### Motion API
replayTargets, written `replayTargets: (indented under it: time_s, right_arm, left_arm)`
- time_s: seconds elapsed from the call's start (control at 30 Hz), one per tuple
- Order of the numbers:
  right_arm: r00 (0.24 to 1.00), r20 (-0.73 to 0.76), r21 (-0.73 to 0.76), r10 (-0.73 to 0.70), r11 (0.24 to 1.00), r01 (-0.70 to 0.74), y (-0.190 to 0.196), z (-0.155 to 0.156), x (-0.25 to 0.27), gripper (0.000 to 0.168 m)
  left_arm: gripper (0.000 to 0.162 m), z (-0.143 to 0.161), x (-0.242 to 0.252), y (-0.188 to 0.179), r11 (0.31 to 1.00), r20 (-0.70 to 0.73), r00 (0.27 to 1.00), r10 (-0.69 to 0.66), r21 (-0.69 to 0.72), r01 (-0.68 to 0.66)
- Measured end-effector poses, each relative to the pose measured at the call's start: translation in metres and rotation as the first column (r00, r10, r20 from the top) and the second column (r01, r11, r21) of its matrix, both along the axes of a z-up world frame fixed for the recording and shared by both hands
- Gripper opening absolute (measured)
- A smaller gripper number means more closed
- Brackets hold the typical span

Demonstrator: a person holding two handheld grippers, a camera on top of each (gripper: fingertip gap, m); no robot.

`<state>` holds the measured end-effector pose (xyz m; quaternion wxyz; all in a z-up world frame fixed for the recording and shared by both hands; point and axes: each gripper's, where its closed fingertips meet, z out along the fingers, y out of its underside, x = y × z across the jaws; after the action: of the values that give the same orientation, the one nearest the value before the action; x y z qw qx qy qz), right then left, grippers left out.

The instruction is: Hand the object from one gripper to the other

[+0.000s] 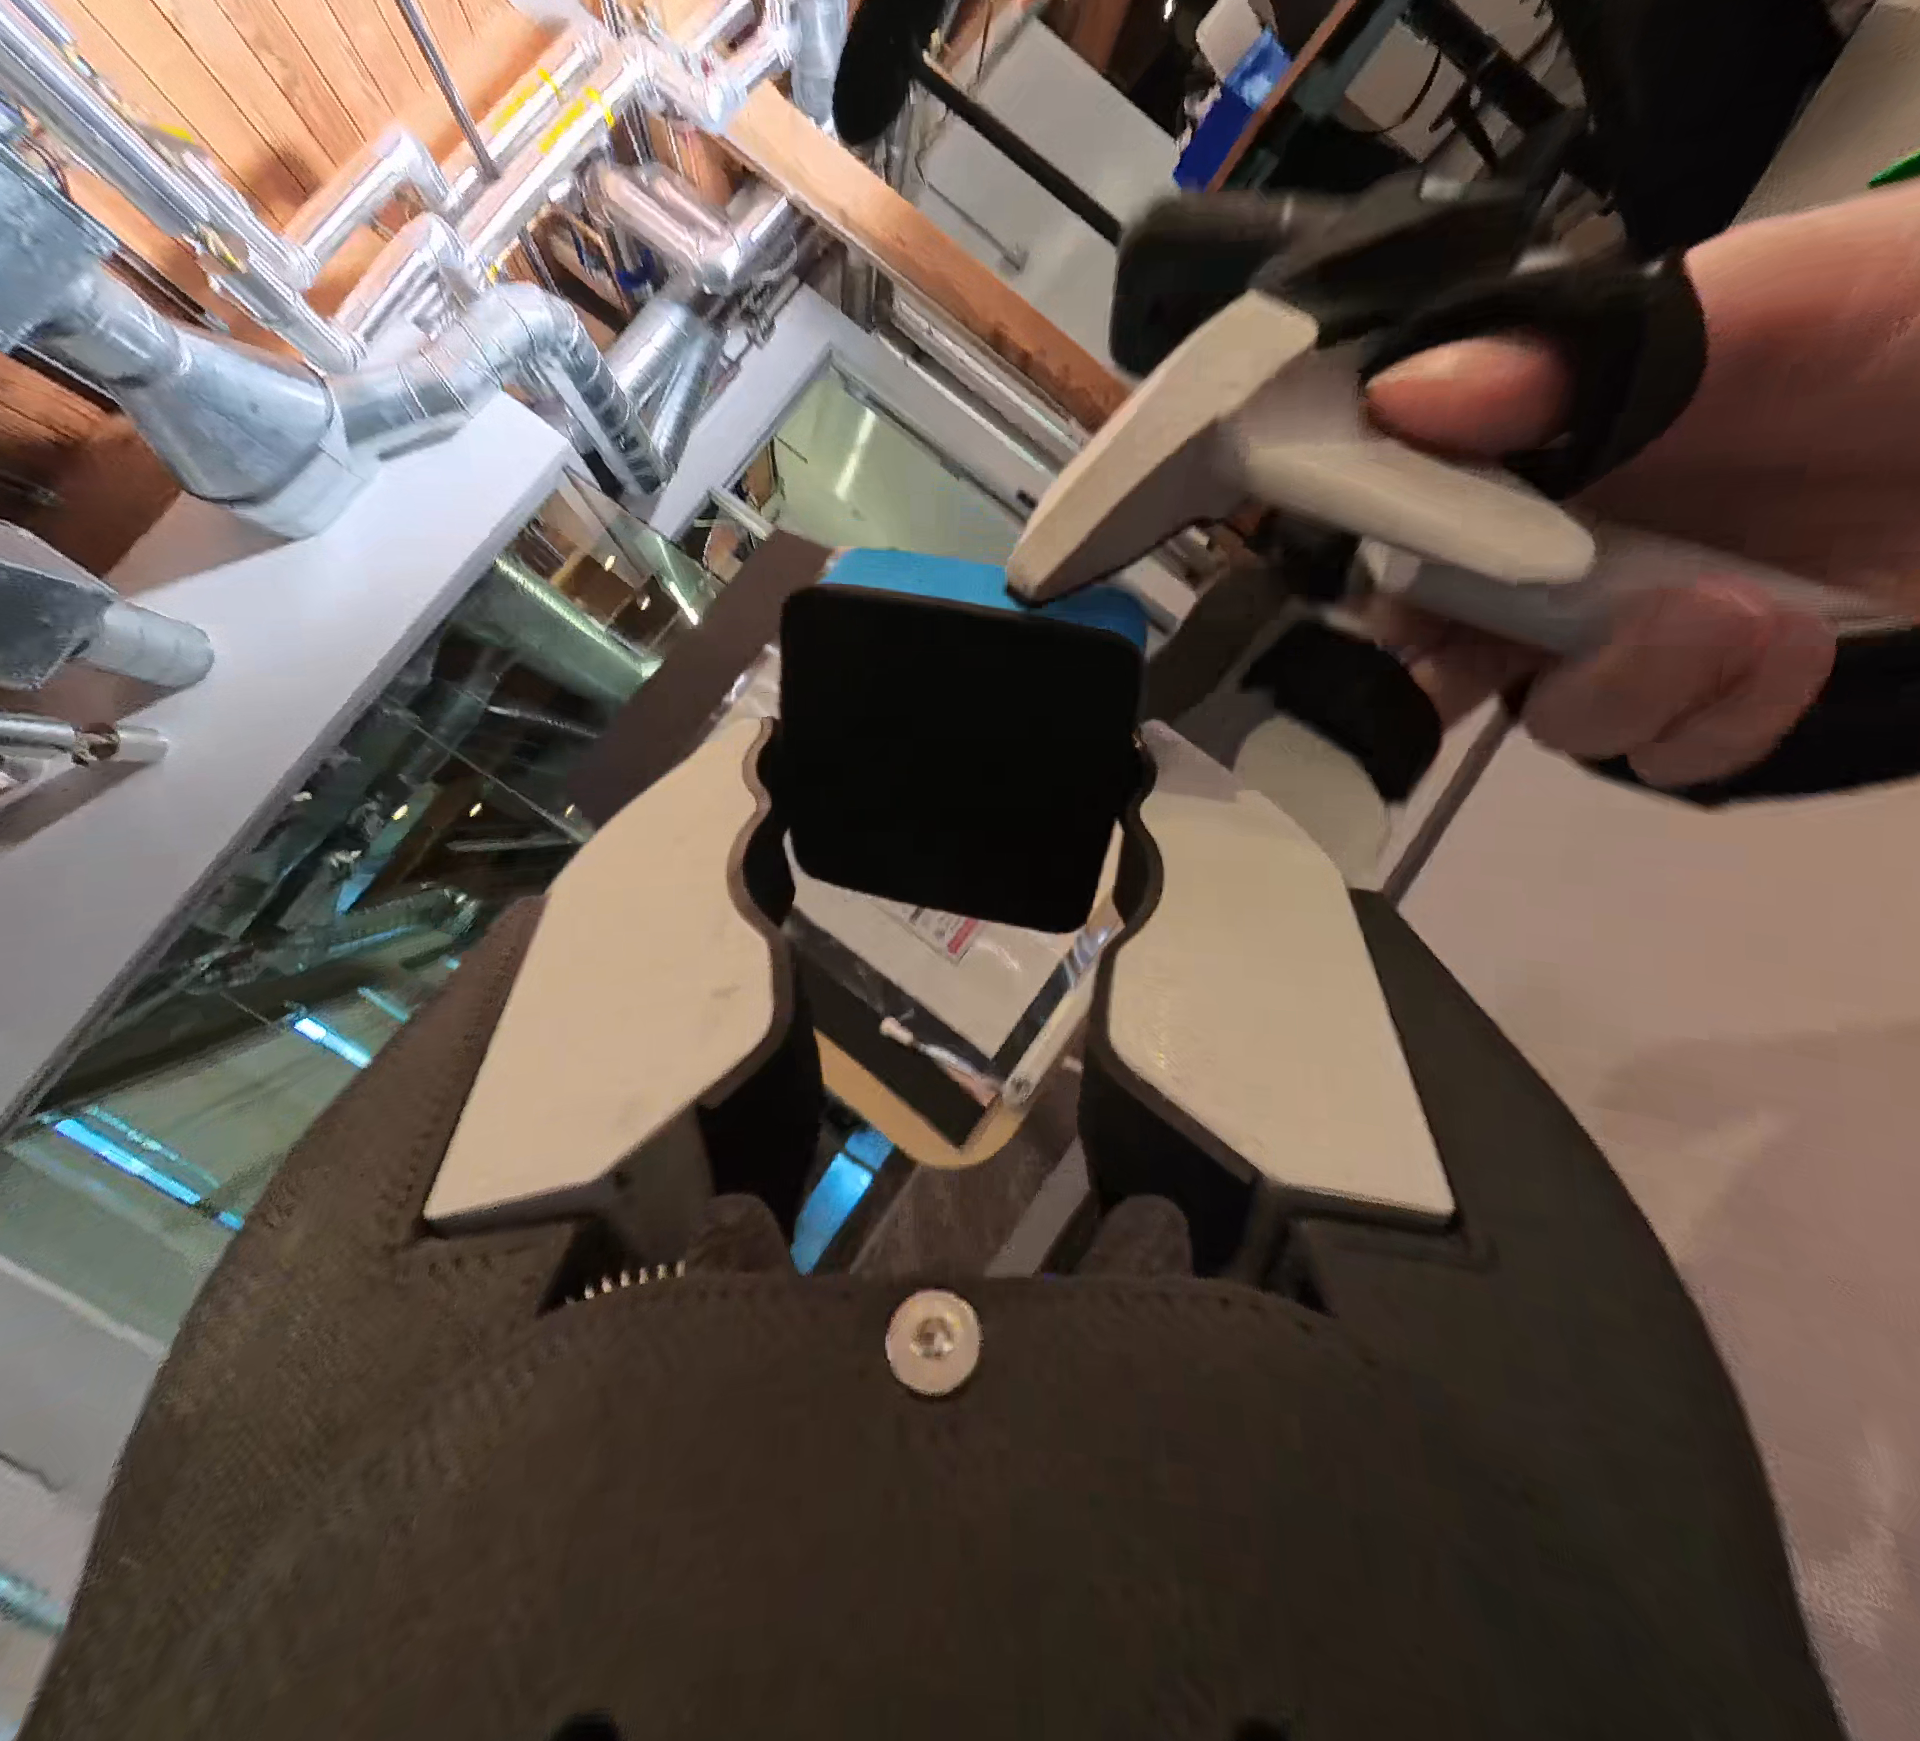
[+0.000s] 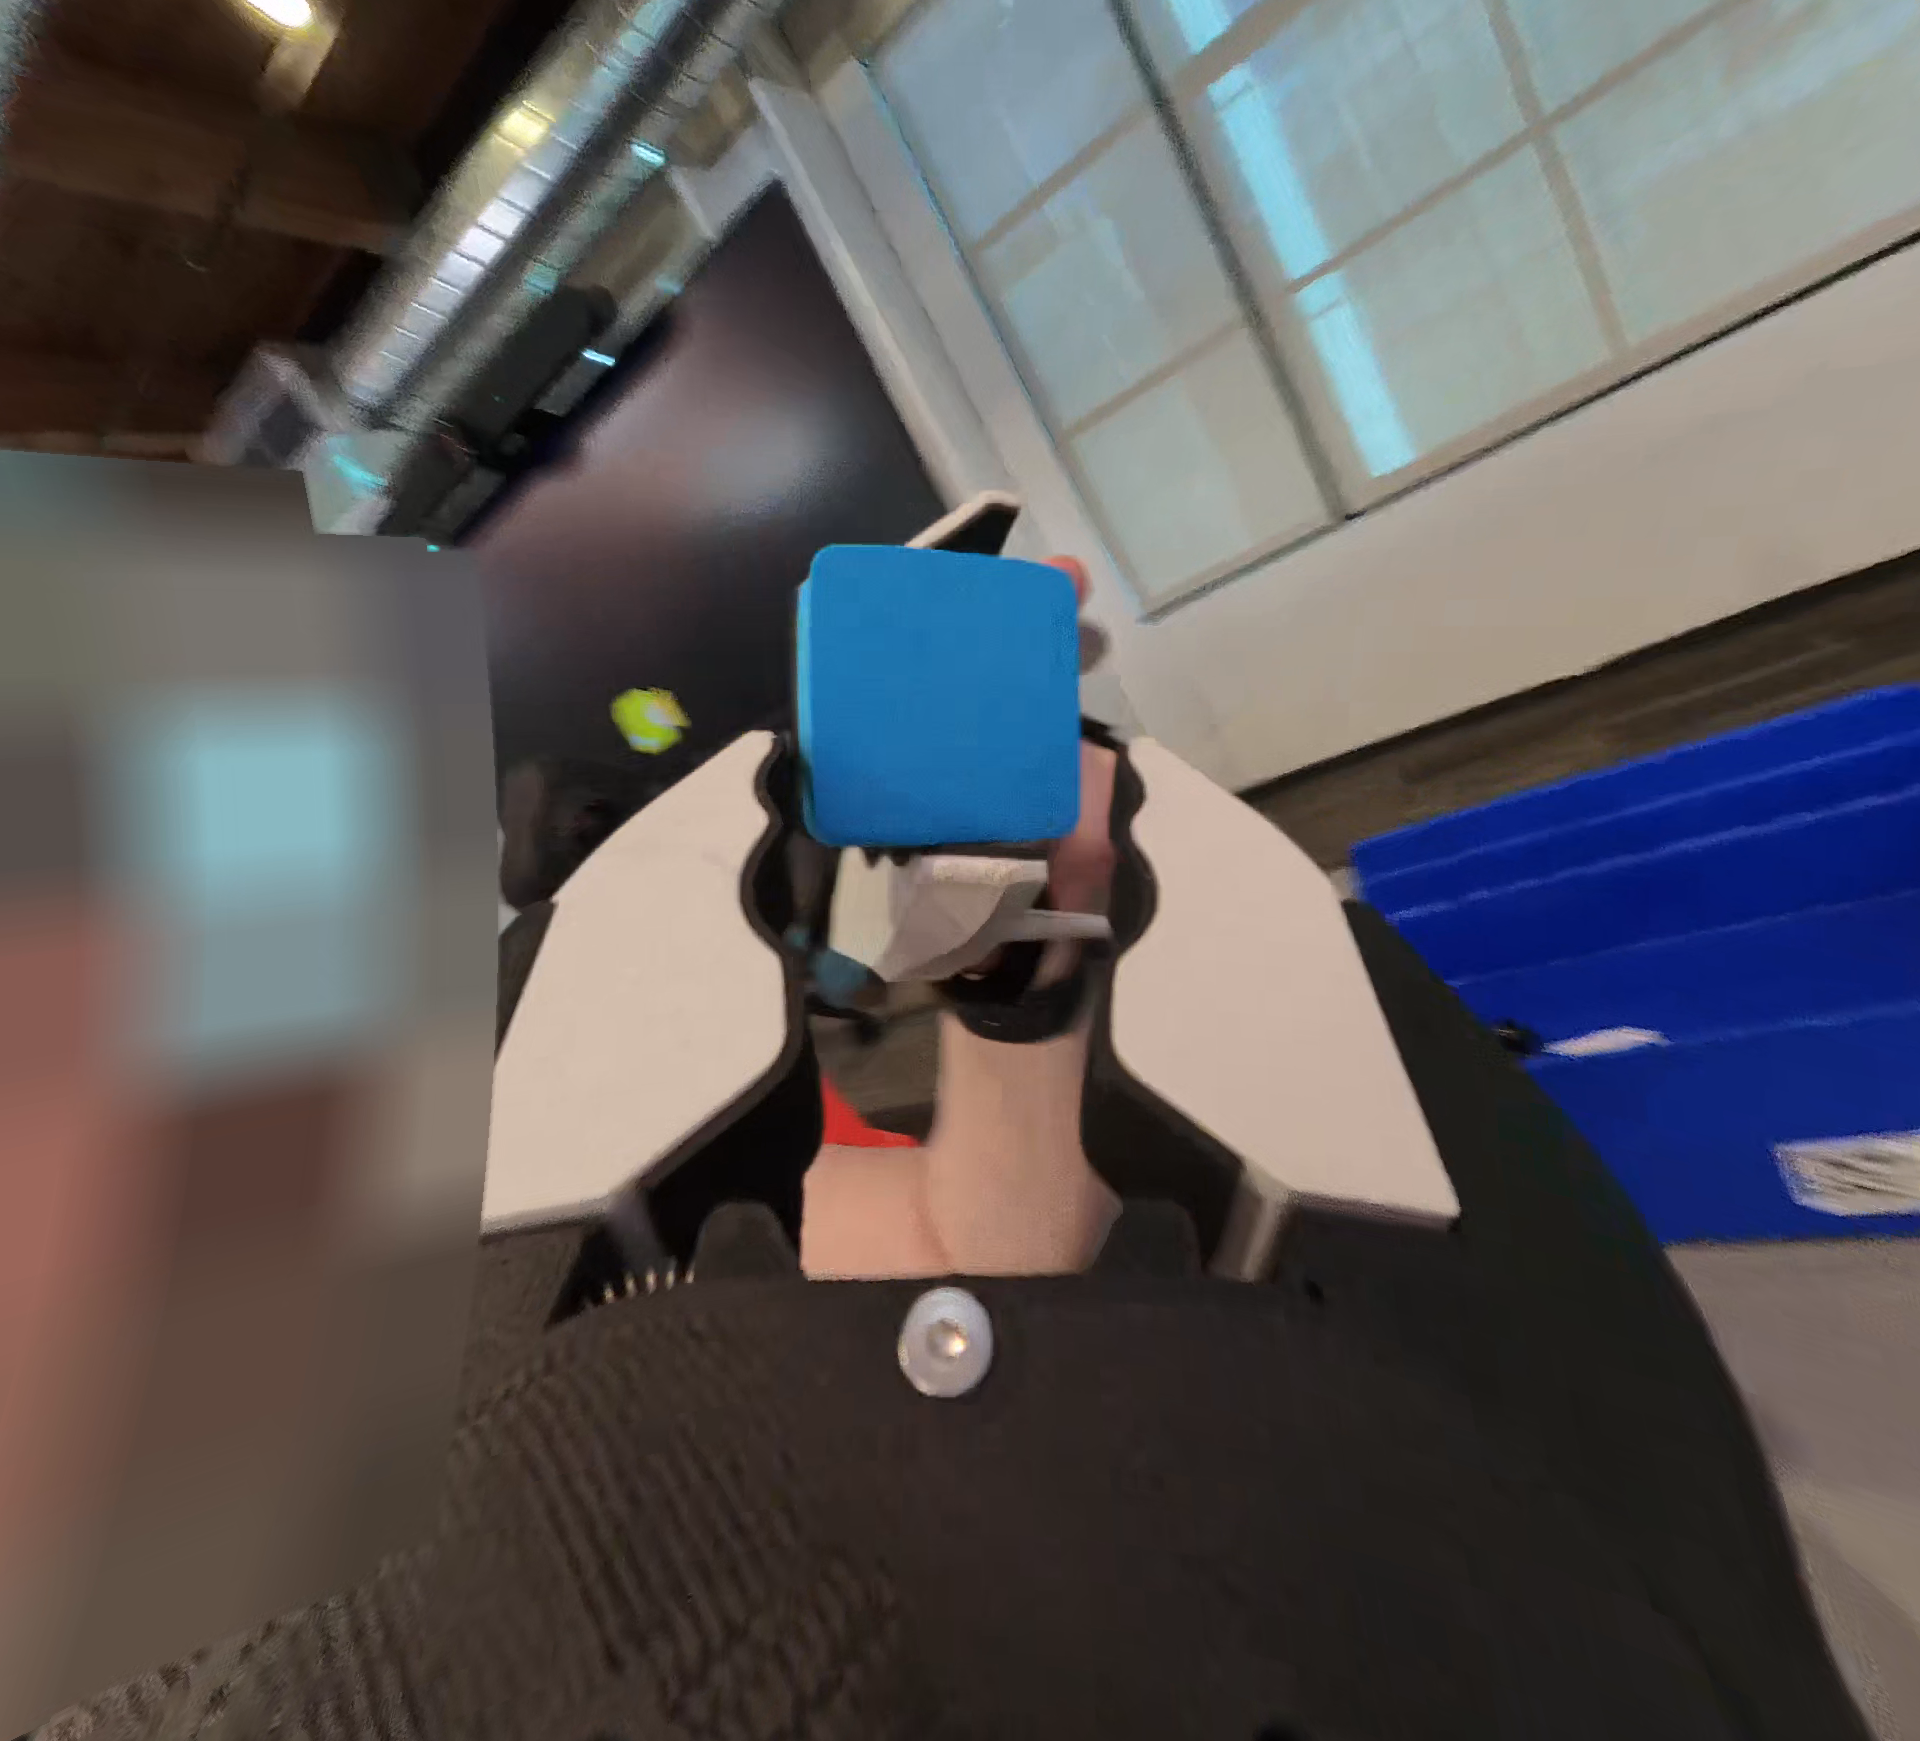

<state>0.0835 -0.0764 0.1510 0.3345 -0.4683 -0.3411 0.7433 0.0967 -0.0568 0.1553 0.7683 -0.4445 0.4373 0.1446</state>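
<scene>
The object is a small square block, blue on one face (image 2: 935,694) and black on the other (image 1: 956,756). My left gripper (image 1: 954,756) is shut on it, fingertips pressing its two sides, and holds it up in the air. My right gripper (image 2: 951,766) is open around the same block from the blue side. Its left finger is near the block and a small gap shows at its right finger. In the left wrist view one white finger of the right gripper (image 1: 1164,444) touches the block's blue edge. The left gripper's white fingers (image 2: 966,891) show above and below the block in the right wrist view.
A person's hand (image 1: 1766,444) holds the right gripper at the right. Silver ducts (image 1: 416,361) and wooden boards fill the upper left. A table corner with a clear plate (image 1: 1039,1016) lies below the block. A blue mat (image 2: 1662,964) and large windows (image 2: 1351,185) are at right. Left and right tips are no more than a few centimetres apart.
</scene>
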Motion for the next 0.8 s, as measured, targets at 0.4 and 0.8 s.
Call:
replayTargets:
  time_s: [0.4, 0.8]
  right_arm:
    - [0.549, -0.247, 0.762, -0.799, 0.190, 0.619, 0.021, 0.025, 0.028, 0.064]
    - [0.952, -0.159, 0.176, -0.263, 0.941, 0.290, 0.011, 0.033, 0.041, 0.024]
  left_arm:
    - [0.060, -0.008, -0.026, 0.026, 0.861, -0.256, 0.828, 0.498, 0.254, -0.440]
    - [0.064, 0.005, 0.013, -0.016, 0.998, 0.071, 0.997, 0.020, -0.067, -0.016]
